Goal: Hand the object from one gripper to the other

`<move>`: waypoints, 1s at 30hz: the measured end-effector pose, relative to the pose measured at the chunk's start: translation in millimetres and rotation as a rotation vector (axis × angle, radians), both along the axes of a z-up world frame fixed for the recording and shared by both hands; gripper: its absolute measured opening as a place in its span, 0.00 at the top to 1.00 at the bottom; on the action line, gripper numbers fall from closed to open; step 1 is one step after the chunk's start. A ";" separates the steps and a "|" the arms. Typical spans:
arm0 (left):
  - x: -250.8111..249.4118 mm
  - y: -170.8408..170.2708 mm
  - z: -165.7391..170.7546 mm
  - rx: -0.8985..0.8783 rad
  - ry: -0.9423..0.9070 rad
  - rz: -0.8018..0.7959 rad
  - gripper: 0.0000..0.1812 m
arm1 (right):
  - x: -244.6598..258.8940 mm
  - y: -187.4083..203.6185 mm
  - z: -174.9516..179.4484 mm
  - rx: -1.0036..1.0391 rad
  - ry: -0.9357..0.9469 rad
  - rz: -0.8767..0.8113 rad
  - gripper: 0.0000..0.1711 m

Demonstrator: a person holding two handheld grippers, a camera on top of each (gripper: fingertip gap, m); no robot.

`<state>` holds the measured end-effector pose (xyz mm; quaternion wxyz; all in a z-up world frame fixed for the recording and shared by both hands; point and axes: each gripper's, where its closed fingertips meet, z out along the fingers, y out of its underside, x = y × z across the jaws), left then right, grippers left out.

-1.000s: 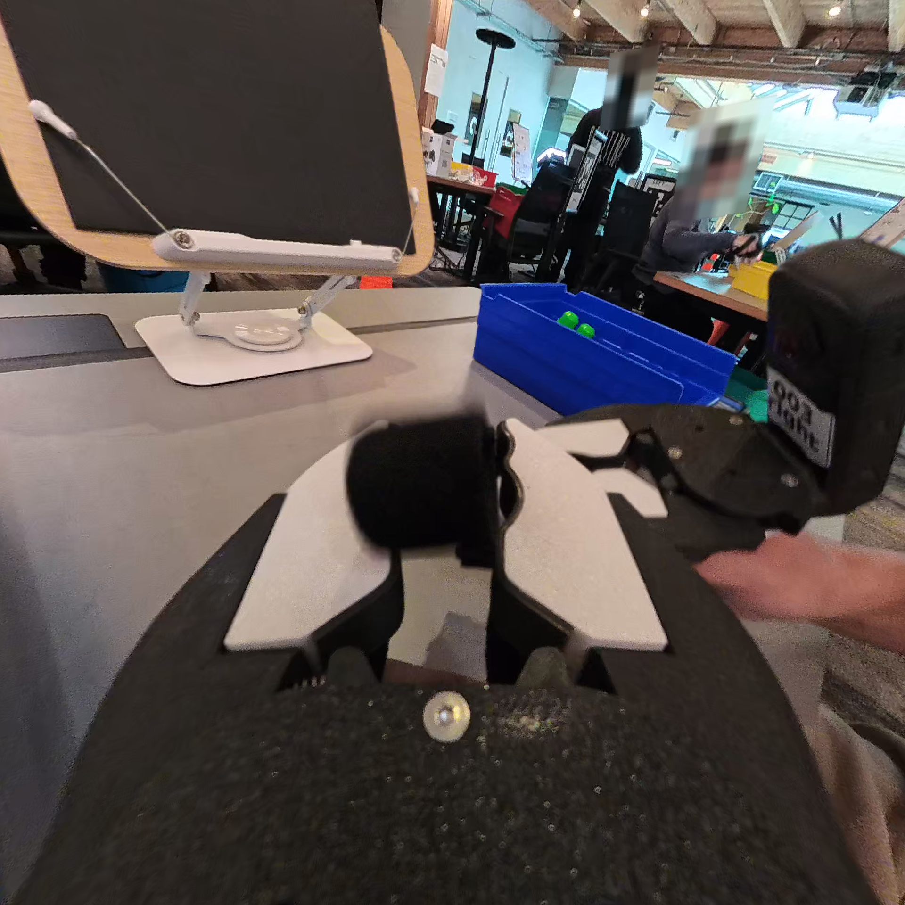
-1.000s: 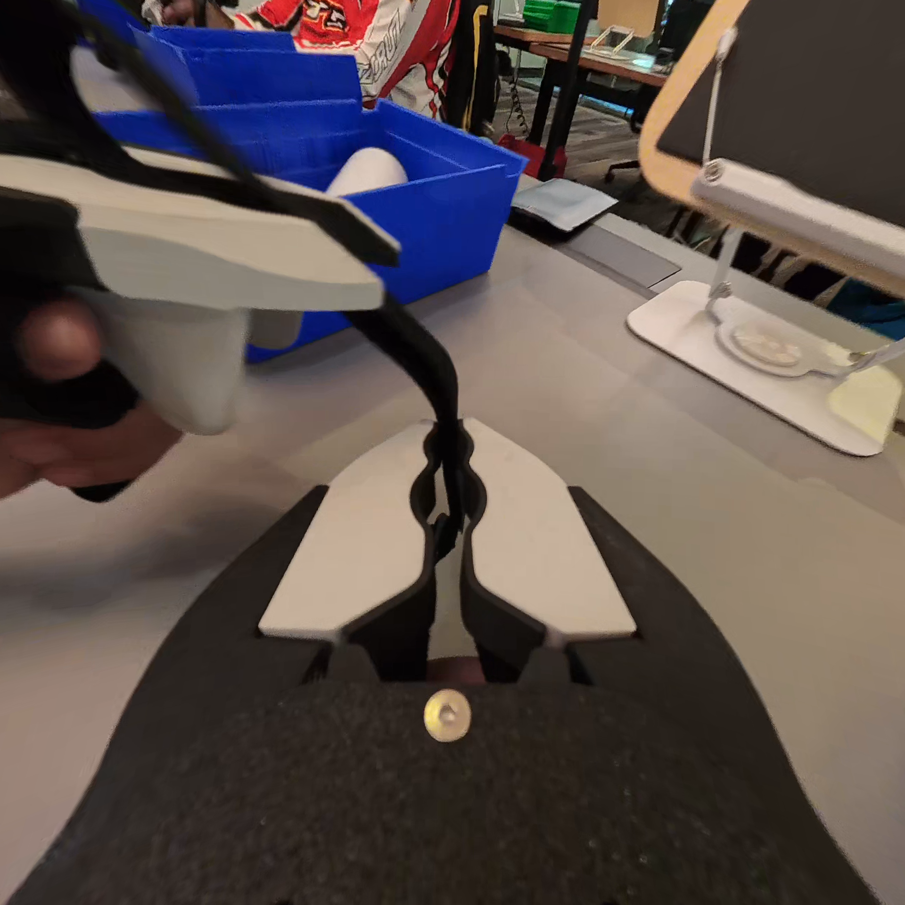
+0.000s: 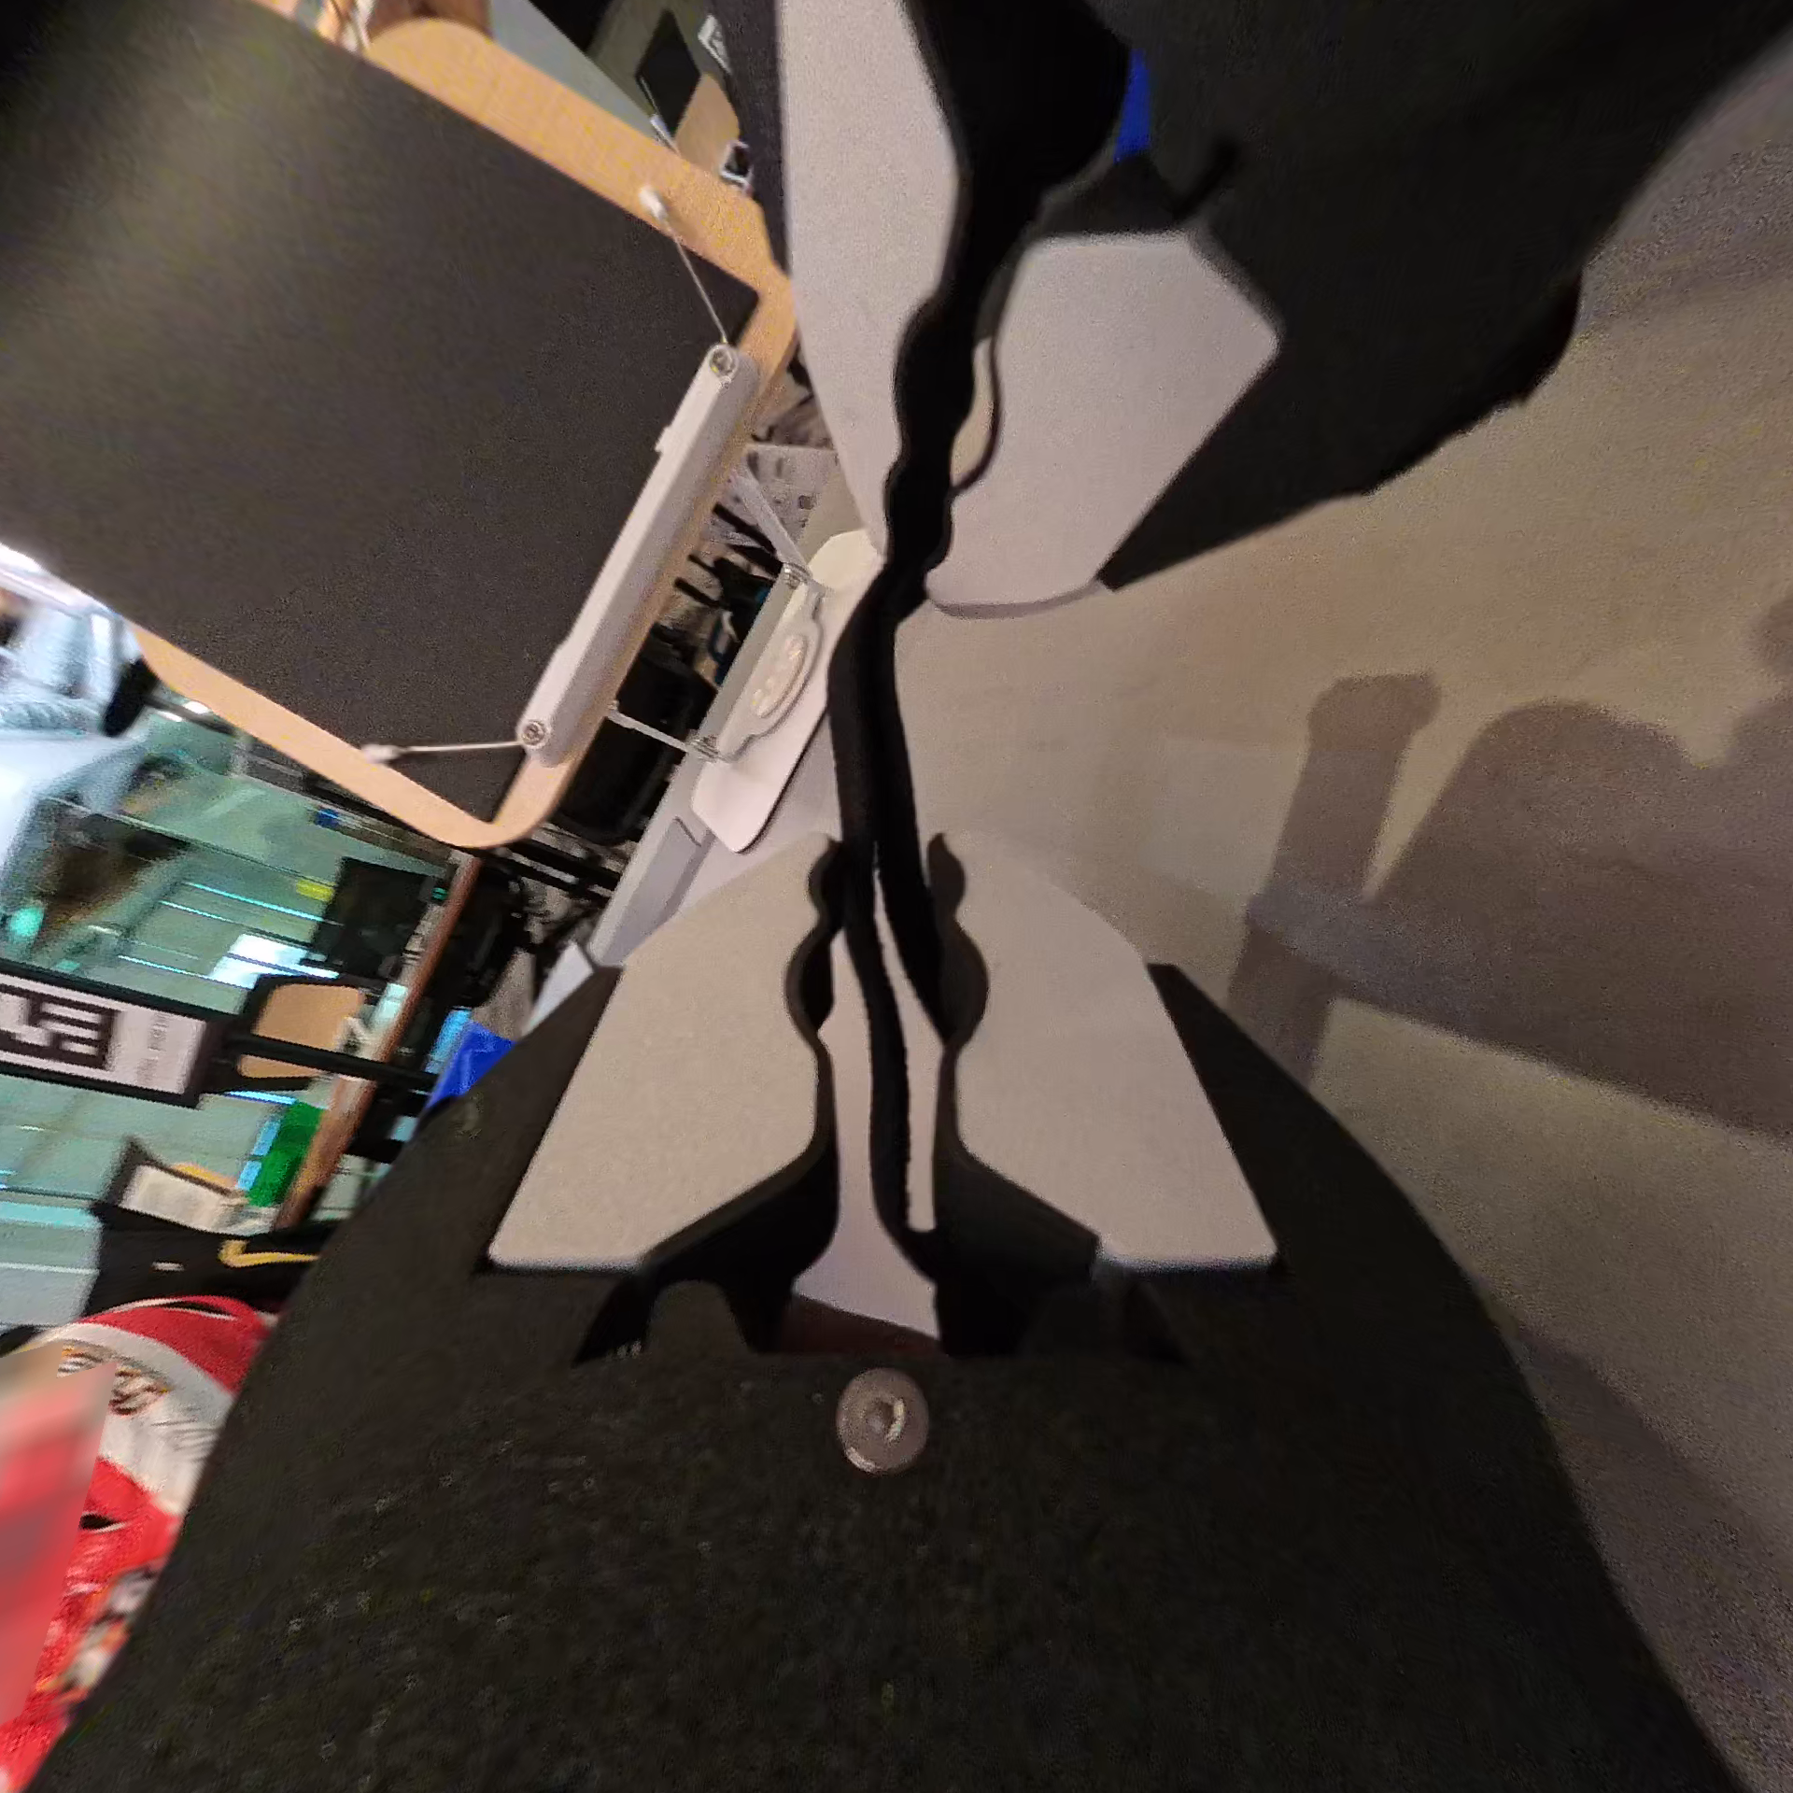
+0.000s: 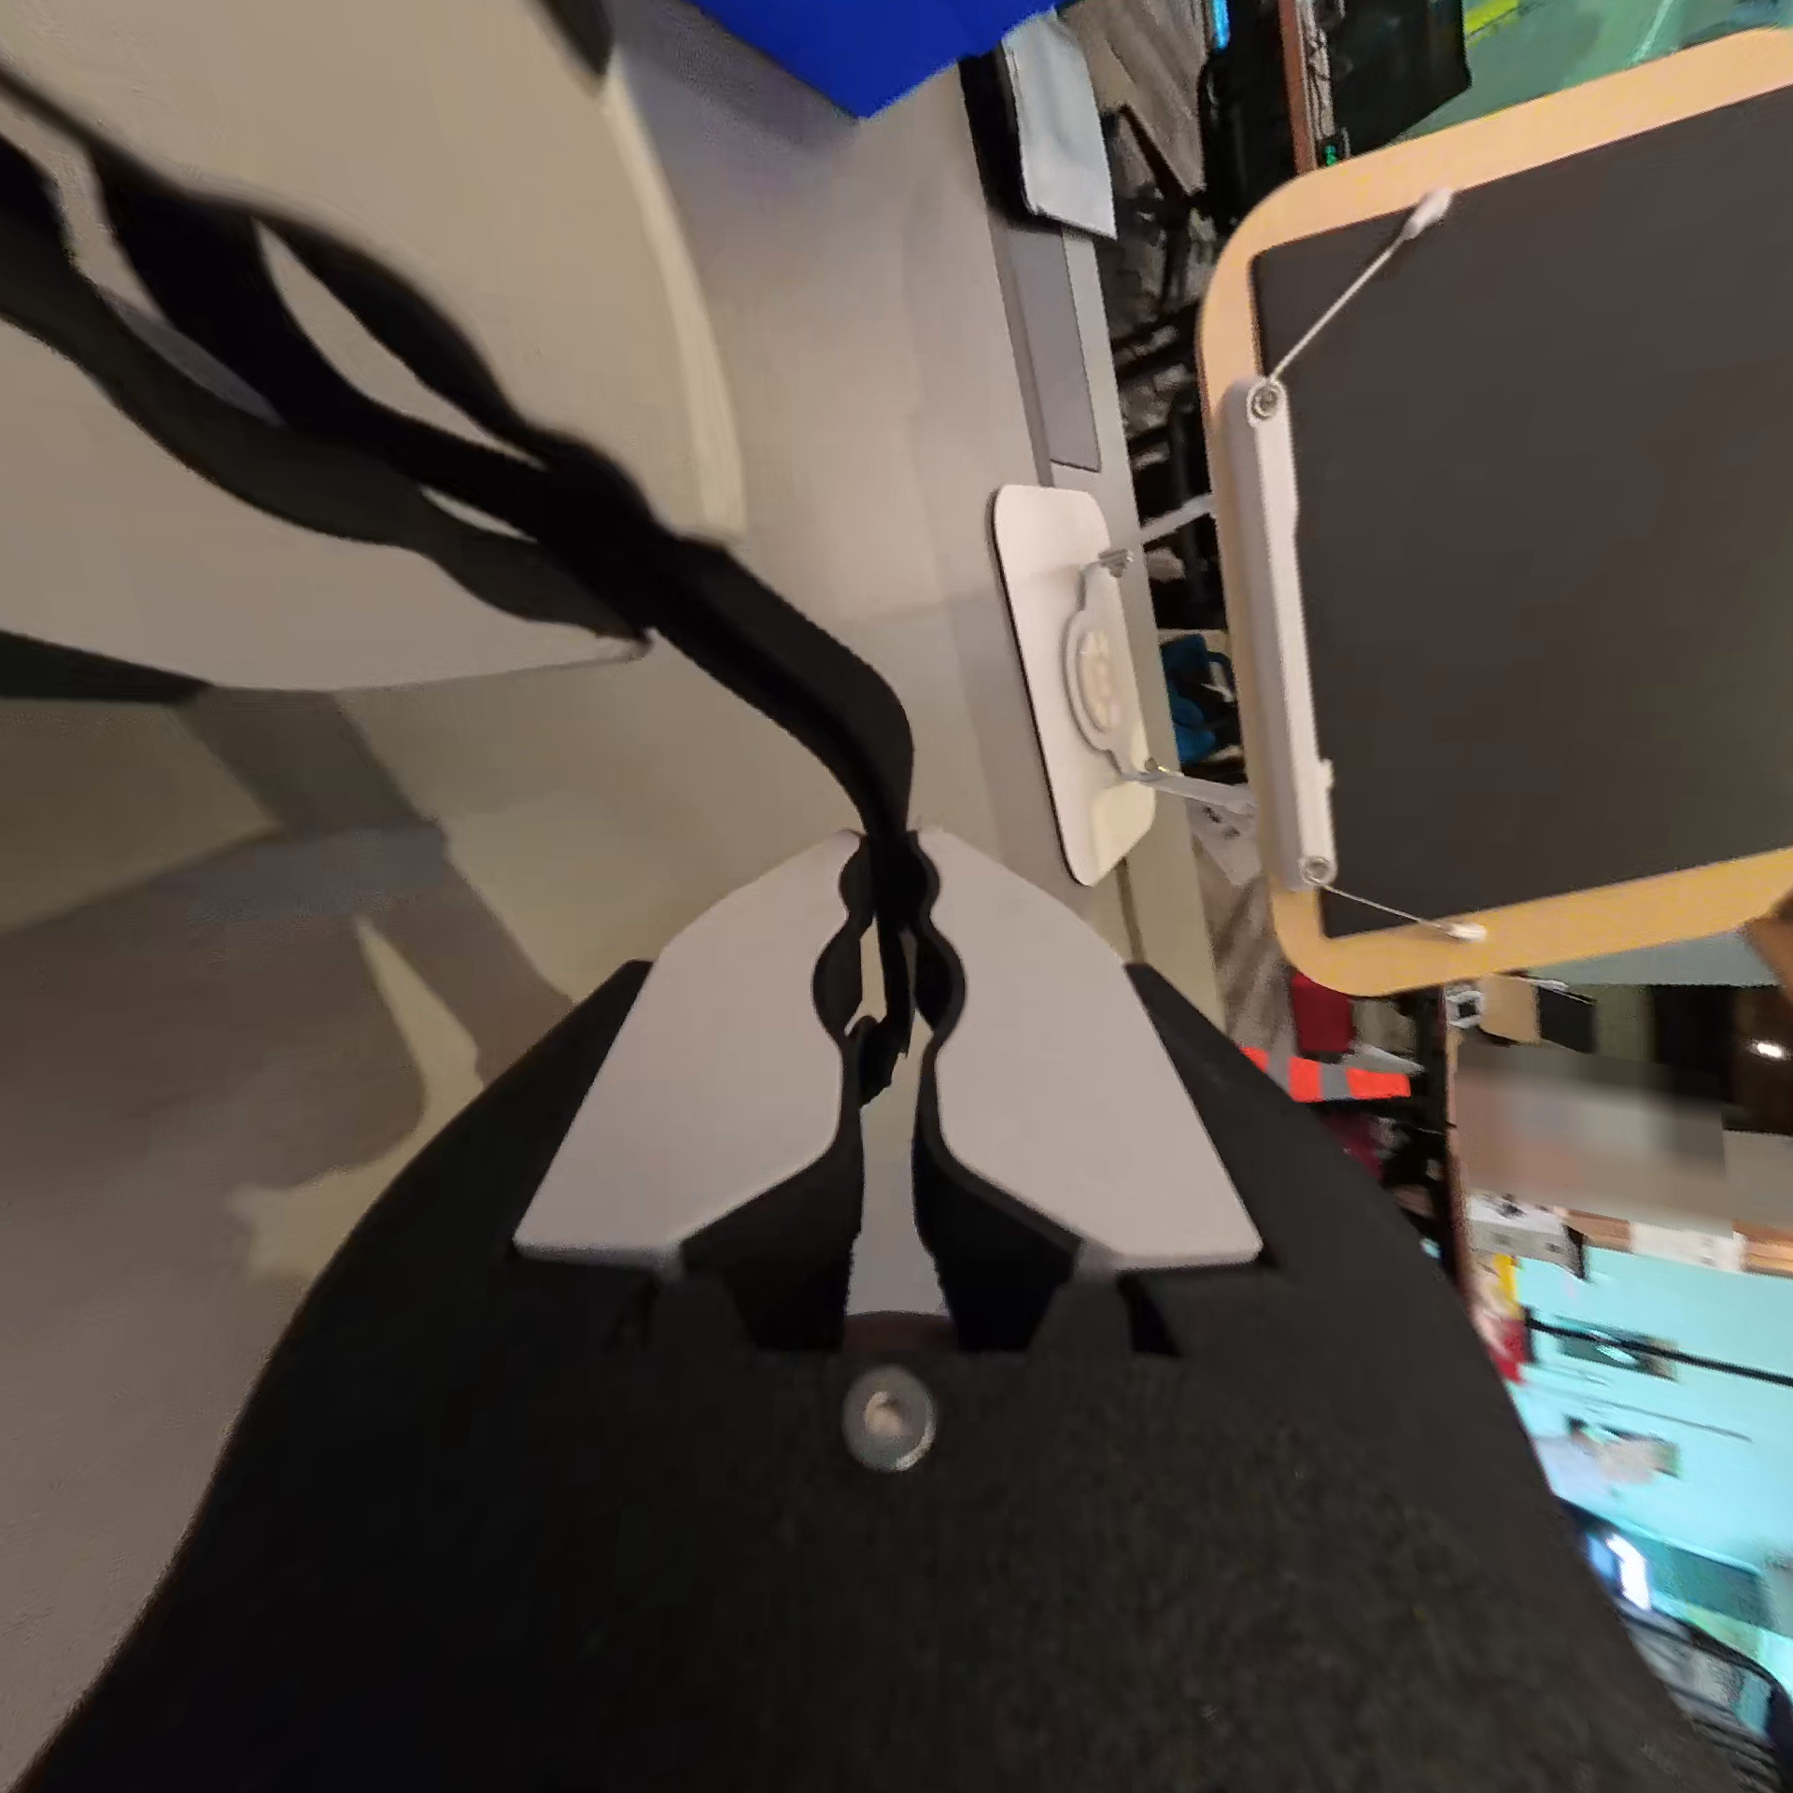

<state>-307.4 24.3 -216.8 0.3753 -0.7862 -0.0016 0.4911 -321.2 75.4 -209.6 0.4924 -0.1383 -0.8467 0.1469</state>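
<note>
A black strap (image 3: 888, 1019) runs taut between my two grippers above the grey table (image 3: 1407, 737). My left gripper (image 3: 883, 854) has its jaws close together with the strap doubled between them. Straight ahead of it, my right gripper (image 3: 912, 572) pinches the strap's far end. In the right wrist view, my right gripper (image 4: 888, 839) is shut on the strap (image 4: 776, 640). The strap leads up and left to the left gripper, where a white finger (image 4: 340, 621) shows, blurred. Both views are rolled about a quarter turn.
A black board with a wooden rim (image 3: 340, 388) stands on a white base (image 4: 1067, 679) at the back of the table. A blue bin (image 4: 854, 48) sits at the table's far side. Desks and people are in the background. Spacing between my two grippers at the tips: around 6 centimetres.
Both grippers have rolled about a quarter turn. The left jaws have closed in from a thick black bundle to the thin strap. The two grippers now face each other along it.
</note>
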 end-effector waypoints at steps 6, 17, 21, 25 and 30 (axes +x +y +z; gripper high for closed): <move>-6.5 -5.7 4.5 0.017 -0.012 0.039 0.97 | 4.8 -6.8 2.3 -0.095 -0.048 0.043 0.97; -11.7 -30.0 54.2 0.648 -0.445 -0.068 0.98 | 2.5 20.9 62.7 -0.927 -0.170 0.214 0.78; 4.9 -27.1 76.5 0.990 -0.739 -0.301 0.97 | 23.6 8.6 62.1 -1.404 -0.489 0.433 0.72; 17.0 -16.2 80.2 1.128 -0.909 -0.437 0.98 | 55.5 -45.2 41.7 -1.536 -0.830 0.580 0.70; 26.7 -4.7 83.1 1.162 -0.970 -0.510 0.97 | 68.2 -84.3 49.5 -1.583 -0.885 0.667 0.80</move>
